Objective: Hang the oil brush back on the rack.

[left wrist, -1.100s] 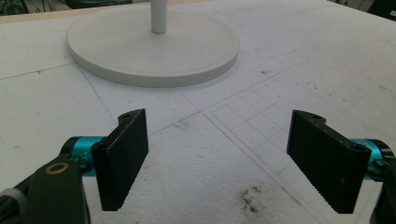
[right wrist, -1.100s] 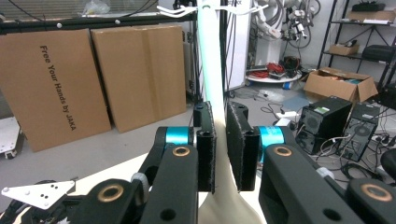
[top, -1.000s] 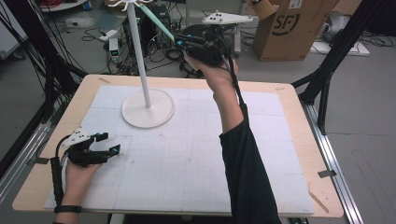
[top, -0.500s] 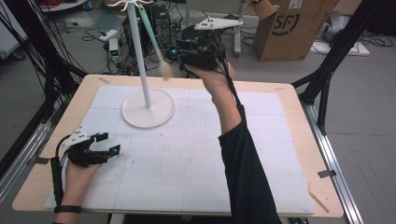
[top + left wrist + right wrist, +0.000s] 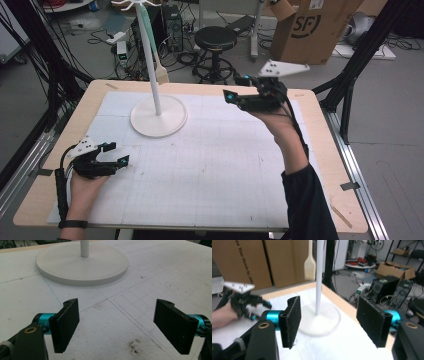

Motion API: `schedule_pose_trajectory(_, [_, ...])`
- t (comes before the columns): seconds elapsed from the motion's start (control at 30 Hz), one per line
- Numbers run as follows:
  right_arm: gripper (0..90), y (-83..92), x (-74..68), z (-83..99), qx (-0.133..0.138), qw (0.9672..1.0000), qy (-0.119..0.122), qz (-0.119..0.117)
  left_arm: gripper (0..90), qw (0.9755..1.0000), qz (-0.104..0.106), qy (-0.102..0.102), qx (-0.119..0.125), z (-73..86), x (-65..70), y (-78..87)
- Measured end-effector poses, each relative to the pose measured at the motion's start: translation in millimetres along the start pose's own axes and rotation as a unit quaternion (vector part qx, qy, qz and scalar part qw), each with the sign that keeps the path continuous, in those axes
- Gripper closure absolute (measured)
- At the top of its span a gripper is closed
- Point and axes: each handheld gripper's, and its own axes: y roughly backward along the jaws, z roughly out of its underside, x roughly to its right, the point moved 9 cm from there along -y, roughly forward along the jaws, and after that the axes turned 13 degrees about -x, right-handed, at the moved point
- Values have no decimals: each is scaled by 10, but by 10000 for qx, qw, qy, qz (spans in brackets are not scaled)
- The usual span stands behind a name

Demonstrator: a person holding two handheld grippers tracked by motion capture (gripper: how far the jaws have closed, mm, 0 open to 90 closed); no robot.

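Note:
A white stand [image 5: 158, 116] with a round base and a thin pole rises from the far left of the white mat. From a hook at its top hangs a brush, teal handle up and cream head [image 5: 161, 75] down beside the pole. My right gripper [image 5: 236, 87] is held in the air to the right of the stand, open and empty. In the right gripper view the pole [image 5: 319, 277] and brush head [image 5: 309, 265] stand beyond its spread jaws. My left gripper [image 5: 116, 153] rests open on the mat near the left edge, and in the left gripper view it faces the stand's base [image 5: 82, 263].
The wooden table [image 5: 327, 165] carries a white gridded mat. Behind the table are a cardboard box [image 5: 310, 25], a black stool [image 5: 215, 37], computer cases and cables. Black frame legs stand at both sides.
The right gripper has let go of the brush, which swung and now hangs on the stand. The right hand has drawn back, to the right and lower. The left gripper stayed put.

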Motion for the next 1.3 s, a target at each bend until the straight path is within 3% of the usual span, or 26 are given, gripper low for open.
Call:
schedule_pose_trajectory(0.2, [301,222,61,518,100,9998,-123,114,213,10000,-8,31,-5,0,-5,-1])
schedule_pose_trajectory(0.43, [270,342,138,1058,175,9987,-392,269,213,10000,-14,53,4,0,-12,2])
schedule_pose_trajectory(0.63, [244,405,147,1503,60,9977,-547,393,214,10000,-21,52,14,-2,-11,2])
schedule_pose_trajectory(0.77, [216,405,181,1796,-165,9961,-742,454,214,10000,-31,38,8,-2,-9,1])
schedule_pose_trajectory(1.03, [205,382,288,2219,-353,9918,-1079,592,213,10000,-37,60,17,-2,-14,4])
schedule_pose_trajectory(1.3, [195,397,336,2332,-390,9900,-1176,670,212,10000,-38,50,30,-4,-10,6])
